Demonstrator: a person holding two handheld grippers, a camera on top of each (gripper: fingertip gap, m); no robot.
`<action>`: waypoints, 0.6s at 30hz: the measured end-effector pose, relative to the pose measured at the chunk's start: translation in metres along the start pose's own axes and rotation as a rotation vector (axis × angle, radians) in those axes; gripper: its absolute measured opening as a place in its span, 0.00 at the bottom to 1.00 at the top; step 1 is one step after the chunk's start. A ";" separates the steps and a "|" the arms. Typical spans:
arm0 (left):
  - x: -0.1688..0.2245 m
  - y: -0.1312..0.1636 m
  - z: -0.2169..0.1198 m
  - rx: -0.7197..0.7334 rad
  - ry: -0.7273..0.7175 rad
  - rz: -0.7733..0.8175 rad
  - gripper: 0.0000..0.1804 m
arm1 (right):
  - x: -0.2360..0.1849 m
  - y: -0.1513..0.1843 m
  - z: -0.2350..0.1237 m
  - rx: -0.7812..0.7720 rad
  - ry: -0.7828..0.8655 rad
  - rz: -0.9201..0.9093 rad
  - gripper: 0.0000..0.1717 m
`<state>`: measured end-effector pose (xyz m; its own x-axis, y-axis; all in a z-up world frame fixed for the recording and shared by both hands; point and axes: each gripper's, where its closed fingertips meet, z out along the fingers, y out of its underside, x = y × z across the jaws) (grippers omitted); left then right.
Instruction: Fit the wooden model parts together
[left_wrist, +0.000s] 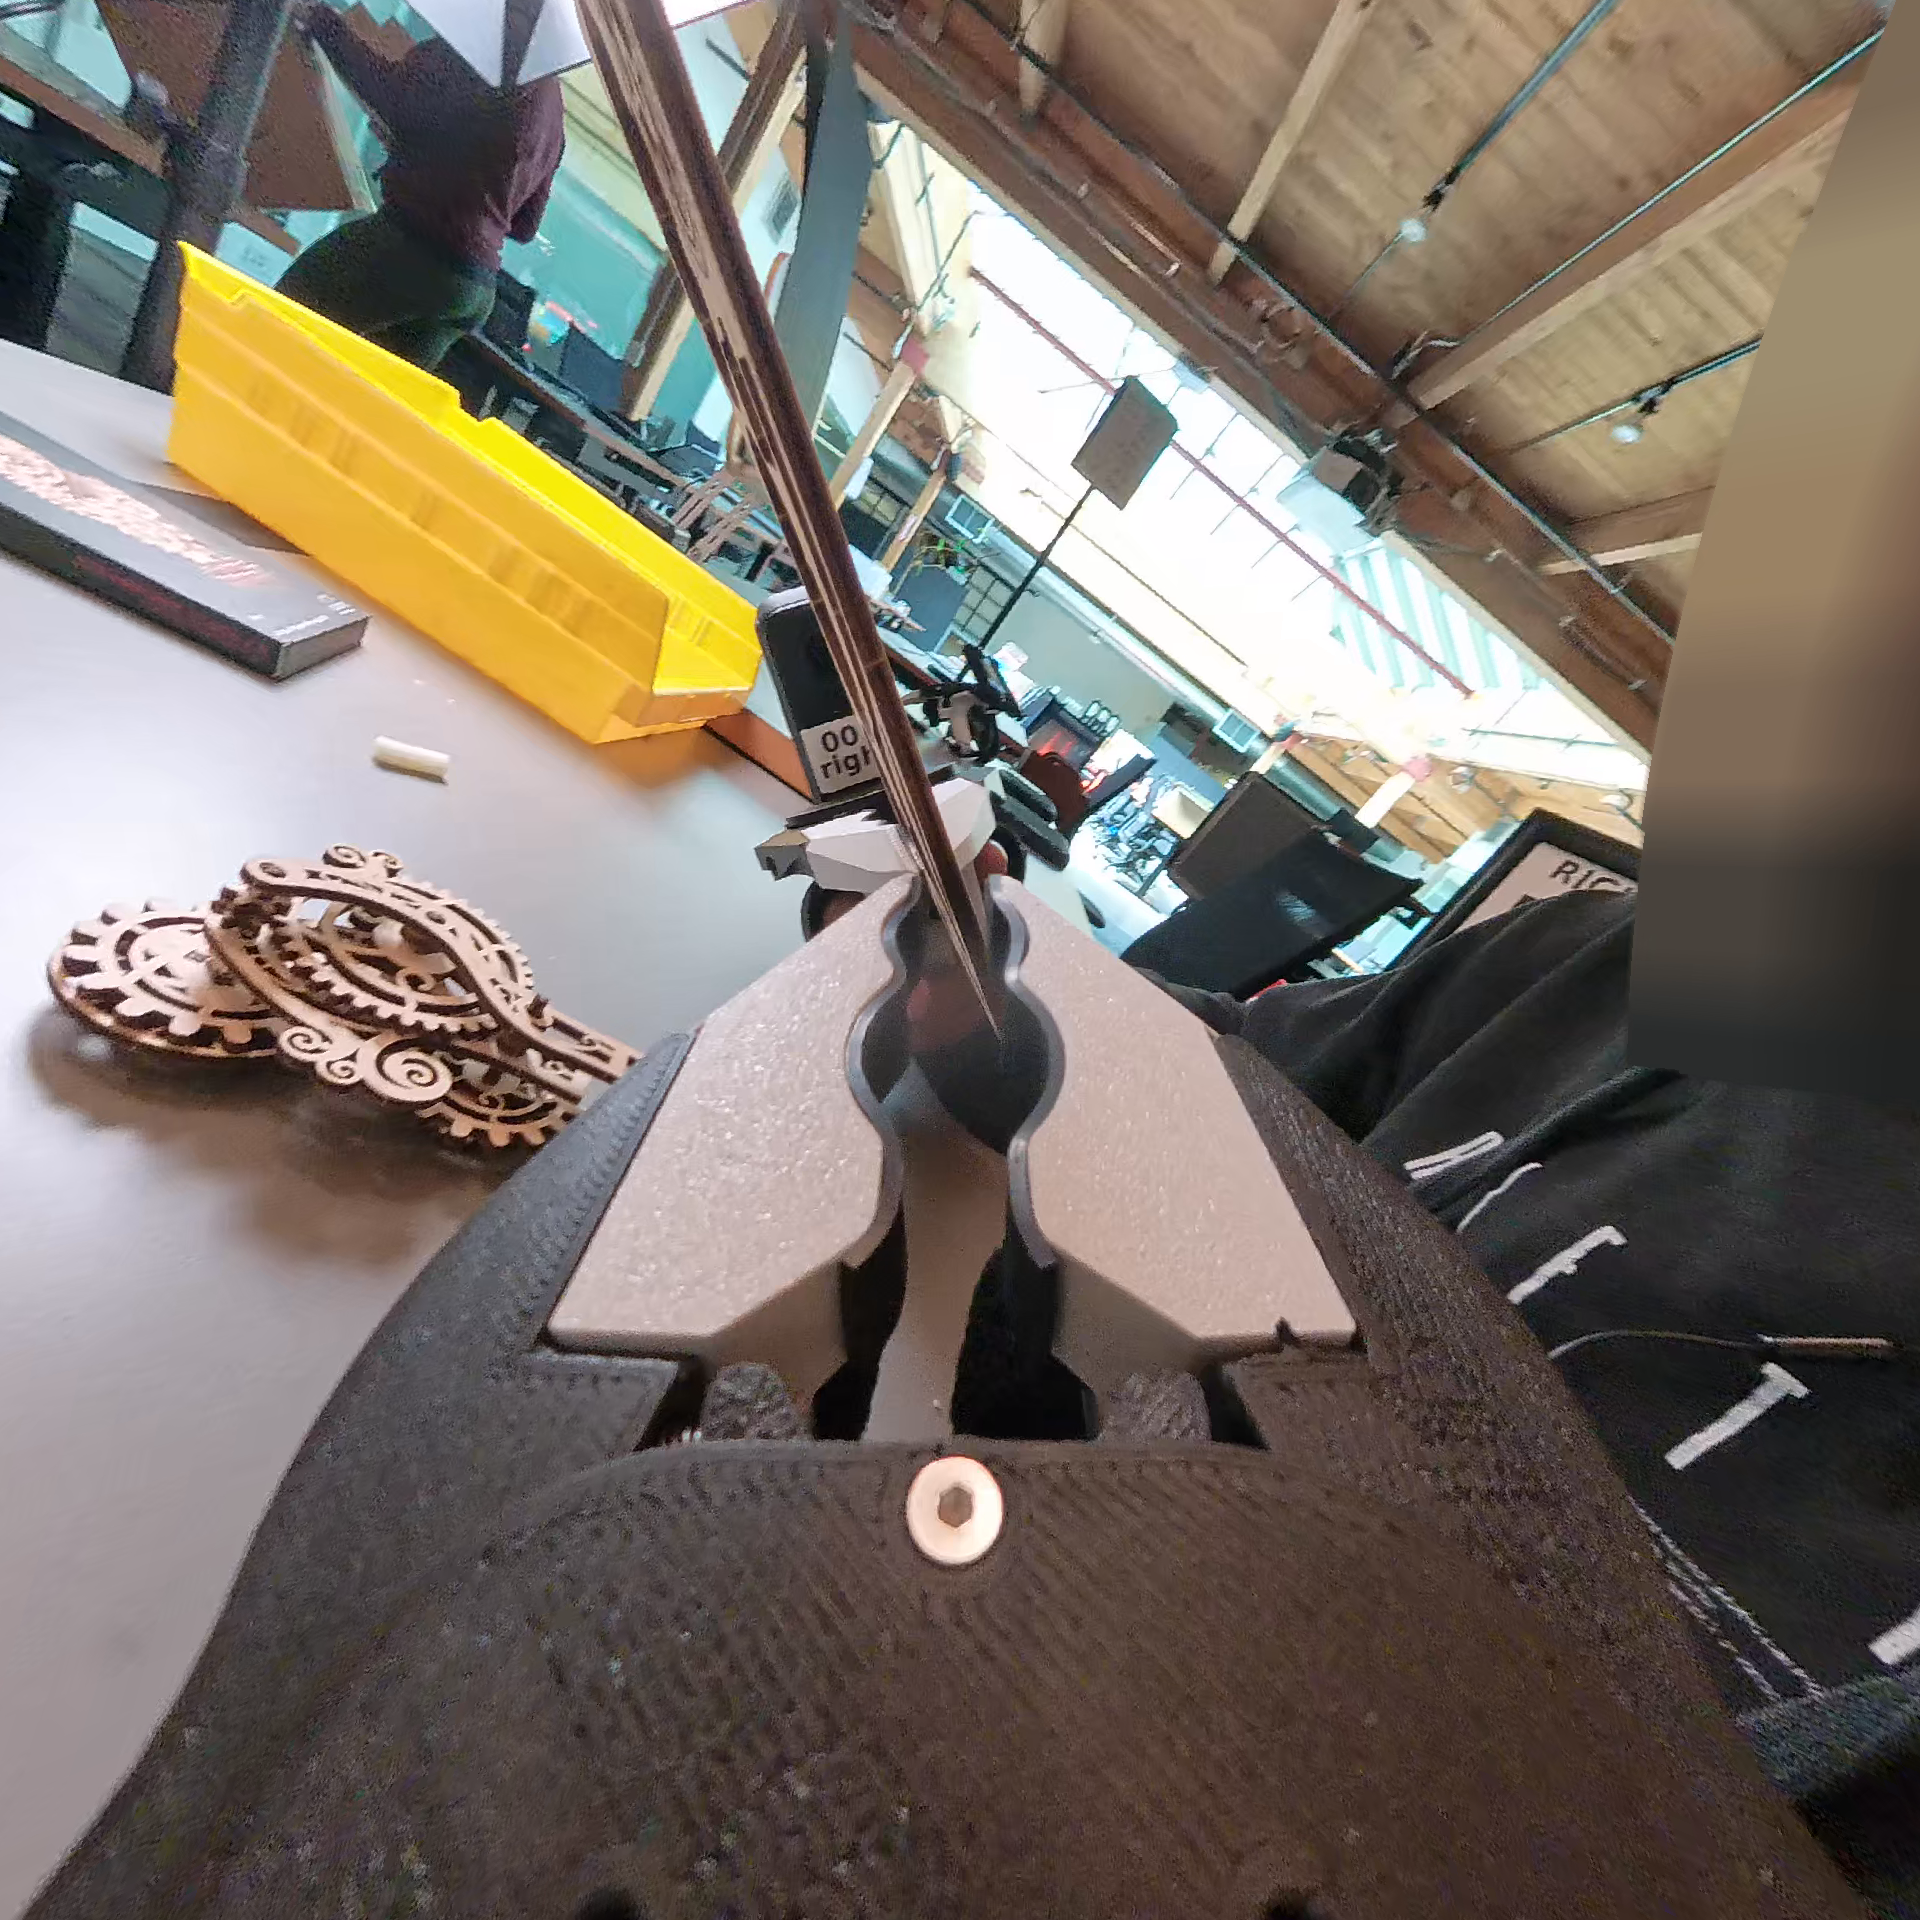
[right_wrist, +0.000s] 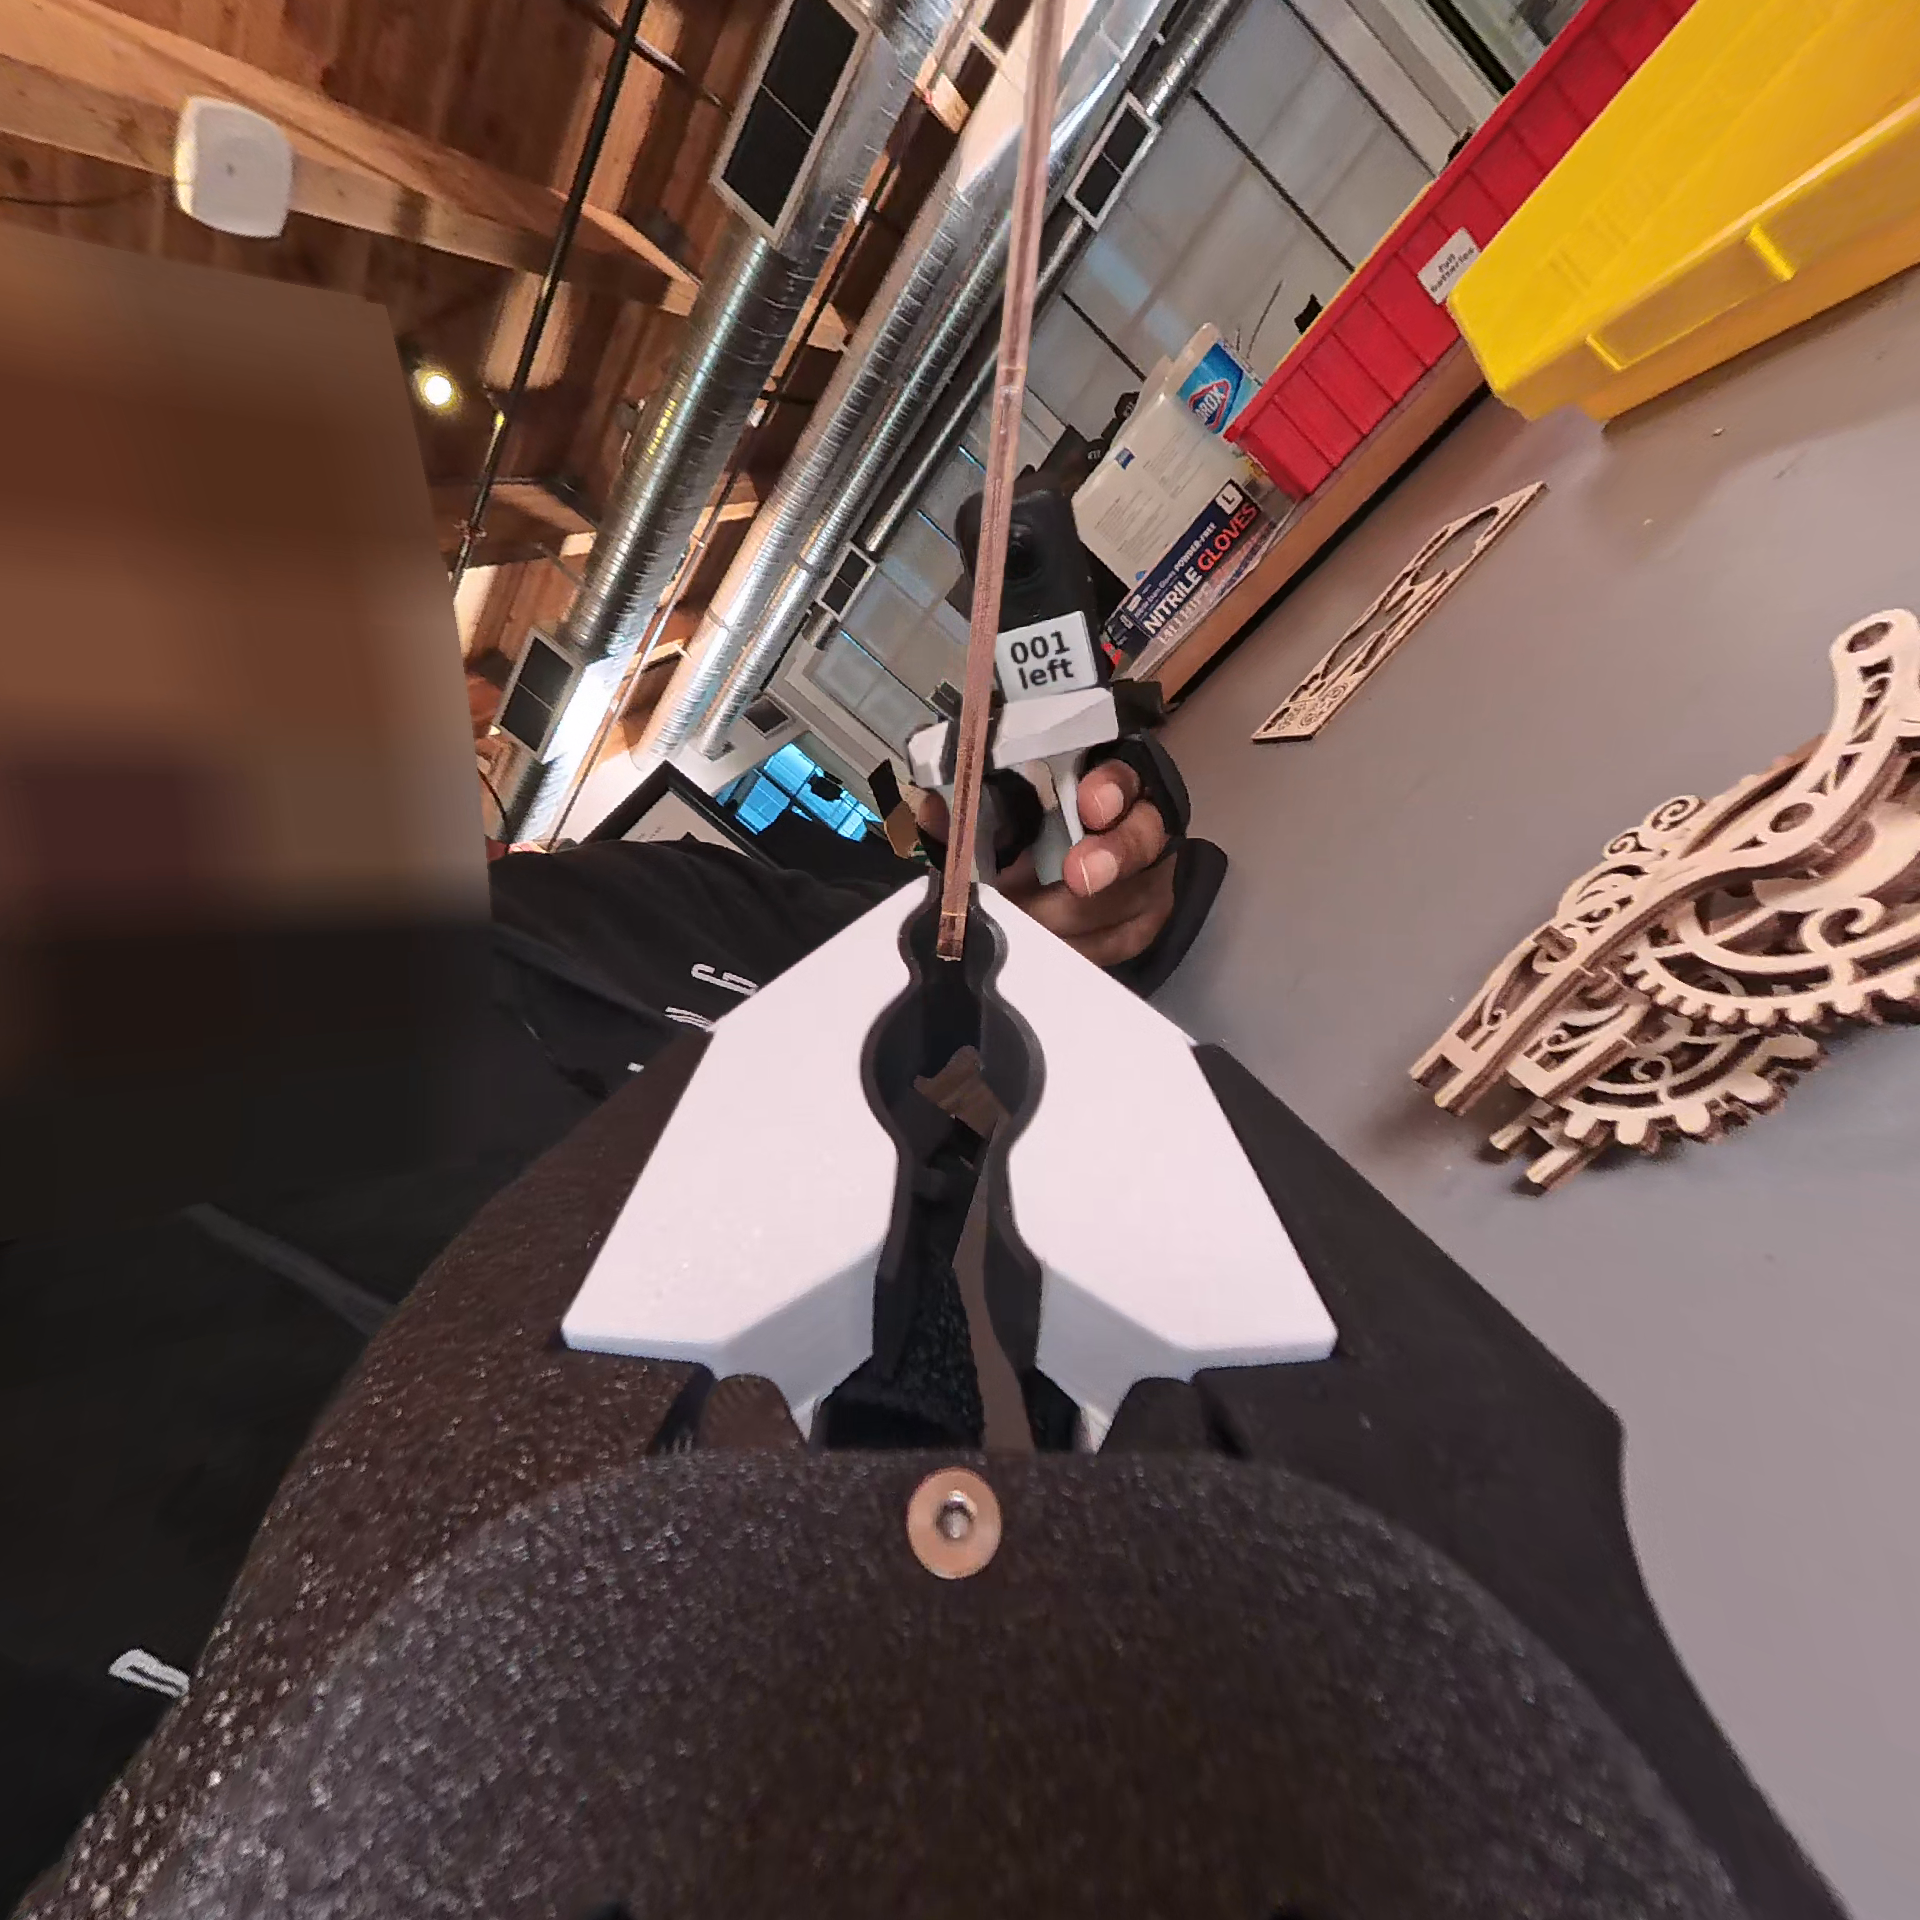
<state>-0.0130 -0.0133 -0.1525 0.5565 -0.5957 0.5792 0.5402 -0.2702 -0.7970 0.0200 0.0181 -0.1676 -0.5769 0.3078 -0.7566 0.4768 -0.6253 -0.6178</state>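
left hand-held gripper (left_wrist: 951, 925): nearly closed, clamping wooden sheet (left_wrist: 748, 343) edge-on | right hand-held gripper (right_wrist: 951, 925): closed on same sheet's other end | sheet: held up between both, above tabletop (left_wrist: 312, 1247) | gear model (left_wrist: 332, 997): lying on tabletop, near yellow bin (left_wrist: 436, 499)

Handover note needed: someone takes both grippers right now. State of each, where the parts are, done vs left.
Left gripper: jaws nearly closed on a thin wooden sheet, seen edge-on, raised off the table.
Right gripper: closed on the same sheet's other end.
Part-built gear assembly lies on the grey table; a flat fretwork piece sits further back, near the yellow bin.
Done: assembly partly fitted.
Left: the sheet is not yet joined to anything; probably bring it to the assembly.
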 end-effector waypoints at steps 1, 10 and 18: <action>-0.002 0.001 0.000 -0.003 -0.012 0.004 0.03 | 0.002 0.001 0.000 -0.005 0.008 0.003 0.01; -0.017 0.007 -0.001 -0.030 -0.079 -0.020 0.03 | 0.014 -0.001 -0.003 0.009 0.062 0.025 0.01; -0.024 0.016 0.000 -0.062 -0.102 -0.071 0.02 | 0.022 -0.006 -0.008 0.045 0.102 0.036 0.01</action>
<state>-0.0173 -0.0037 -0.1792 0.5815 -0.4944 0.6461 0.5421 -0.3567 -0.7609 0.0096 0.0344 -0.1819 -0.4888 0.3545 -0.7971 0.4641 -0.6681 -0.5816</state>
